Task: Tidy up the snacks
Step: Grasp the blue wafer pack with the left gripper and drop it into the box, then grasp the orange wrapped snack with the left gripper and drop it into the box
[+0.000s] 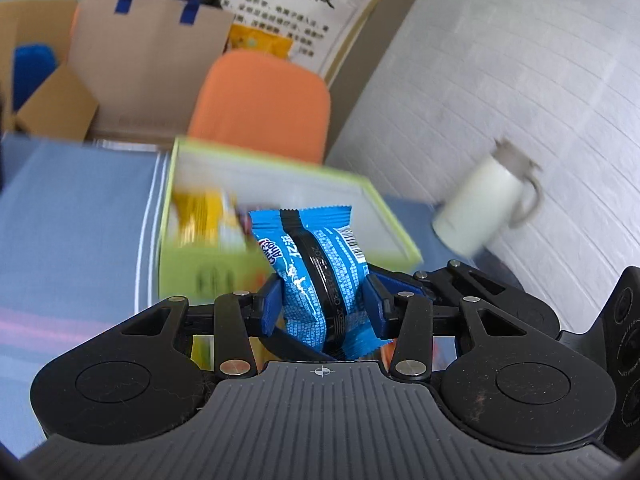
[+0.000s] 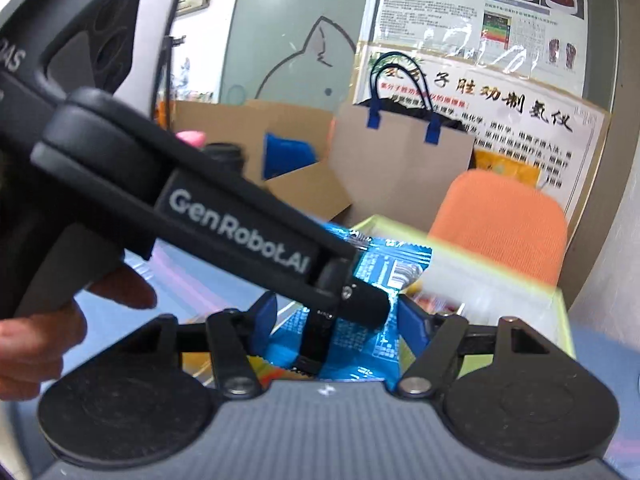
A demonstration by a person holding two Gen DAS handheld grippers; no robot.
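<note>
**Blue snack packet held above the green box**

Left wrist view: the left claw (image 1: 324, 300) pinches a blue snack packet (image 1: 316, 268), its two blue pads pressed into the wrapper from either side. The packet stands upright between them, with a black band running down its middle and a barcode near its top. Just beyond it sits an open green box (image 1: 280, 184) on a blue tabletop (image 1: 76, 216); a yellow packet (image 1: 200, 216), blurred, lies inside the box at its left. A white mug (image 1: 484, 204) stands on the tabletop to the right of the box, near a white wall. An orange chair (image 1: 264, 100) and a brown paper bag (image 1: 152, 52) with blue handles stand behind.

Right wrist view: the right claw (image 2: 336, 320) is spread, its blue pads standing apart on either side of the same blue snack packet (image 2: 384, 268), gripping nothing. The left gripper's black body crosses the frame from upper left, ending at the packet, with the green box (image 2: 520, 292) directly behind. The person's hand (image 2: 48, 320) shows at the left edge. The orange chair (image 2: 500, 224) stands beyond the box.
</note>
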